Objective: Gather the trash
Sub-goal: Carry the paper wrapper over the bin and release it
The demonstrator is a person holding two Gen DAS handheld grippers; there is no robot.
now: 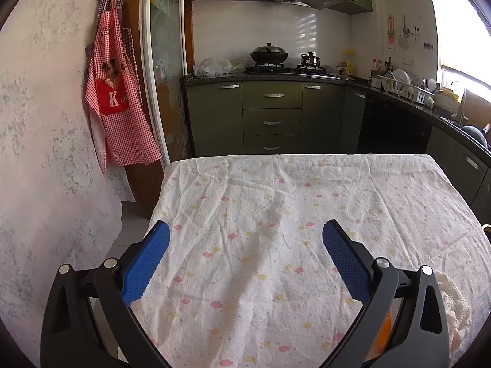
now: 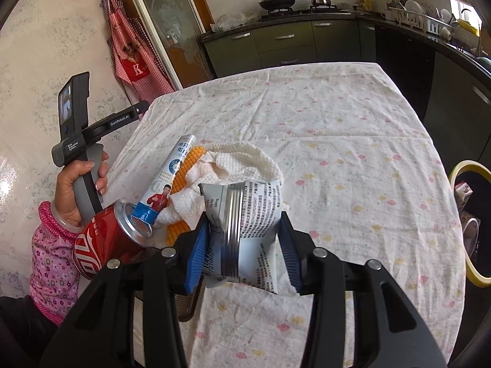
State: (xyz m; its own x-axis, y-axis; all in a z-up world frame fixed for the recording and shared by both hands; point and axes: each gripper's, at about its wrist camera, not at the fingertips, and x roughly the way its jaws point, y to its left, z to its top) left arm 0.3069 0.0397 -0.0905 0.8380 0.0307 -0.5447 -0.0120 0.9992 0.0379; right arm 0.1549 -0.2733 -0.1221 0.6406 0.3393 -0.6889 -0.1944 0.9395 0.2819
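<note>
Kitchen setting: green cabinets [image 1: 273, 116] and a stove with a lidded wok [image 1: 269, 52] are seen at the far wall, a red checked apron [image 1: 118, 92] hung on the left. A table is covered with a wrinkled cloud-print tablecloth [image 1: 276, 202].

Left gripper [image 1: 245, 239]: fingers are held wide apart over bare cloth, nothing between them. In the right wrist view its handle is seen gripped by a hand [image 2: 81, 184] in a pink floral sleeve [image 2: 50, 260] at the table's left edge.

Right gripper [image 2: 242, 245]: blue pads are clamped on a crumpled silver-white snack wrapper [image 2: 245, 224], held at the near side of the table.

Remaining trash is piled just left of and behind the wrapper: a red soda can [image 2: 104, 242] lying on its side at the near left, a white-blue tube [image 2: 167, 178] tilted across it, crumpled white paper towel [image 2: 242, 159], and a yellow corn cob [image 2: 184, 171] partly under the towel. A yellow-rimmed bin [image 2: 469, 224] is seen past the table's right edge, items inside.
</note>
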